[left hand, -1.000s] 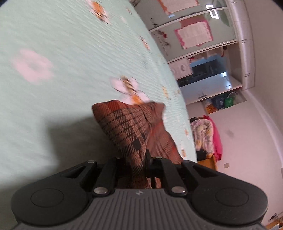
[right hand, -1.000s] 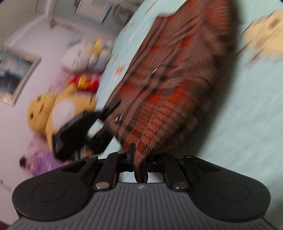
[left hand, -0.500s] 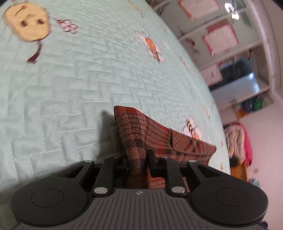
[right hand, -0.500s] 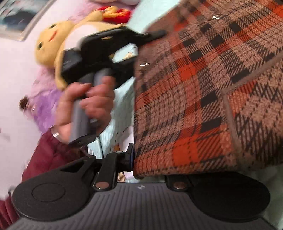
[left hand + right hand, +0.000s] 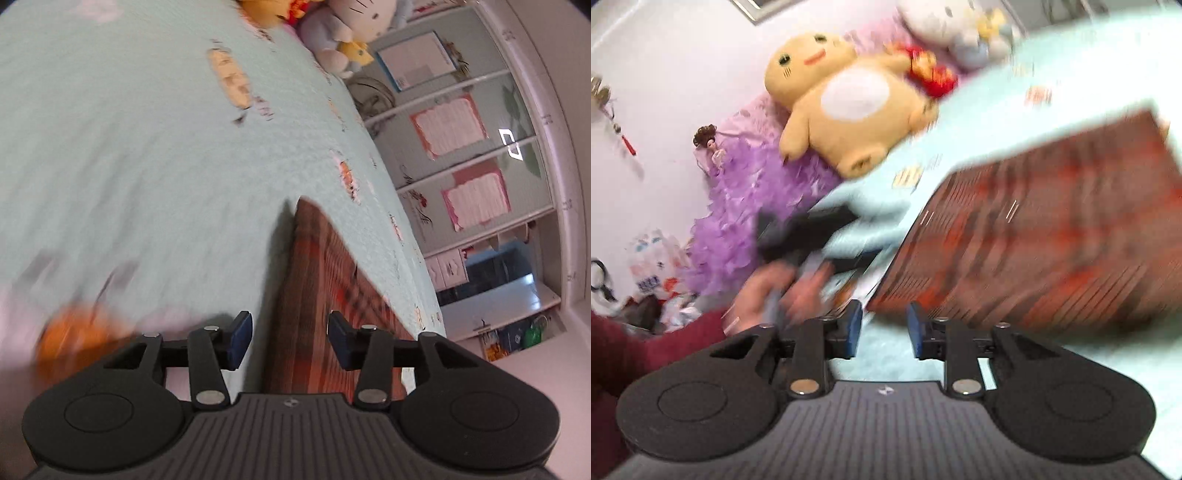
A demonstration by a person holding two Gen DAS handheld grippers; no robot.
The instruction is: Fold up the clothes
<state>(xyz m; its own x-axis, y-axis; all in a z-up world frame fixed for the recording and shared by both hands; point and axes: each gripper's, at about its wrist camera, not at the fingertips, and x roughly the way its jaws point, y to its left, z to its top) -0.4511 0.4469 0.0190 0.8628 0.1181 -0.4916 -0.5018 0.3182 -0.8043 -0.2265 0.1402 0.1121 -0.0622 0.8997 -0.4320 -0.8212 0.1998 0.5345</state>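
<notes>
Plaid woven garment [image 5: 325,295] flat on quilted bedspread [image 5: 129,166]; left gripper [image 5: 290,338] apart; right gripper [image 5: 884,330] apart

Red-brown plaid folded garment [image 5: 1052,243], pale mint quilted bedspread [image 5: 129,155] with scattered orange and cream flower prints, yellow plush toy [image 5: 846,107] with white belly far left, purple ruffled fabric [image 5: 738,206], maroon sleeve [image 5: 639,347]
</notes>
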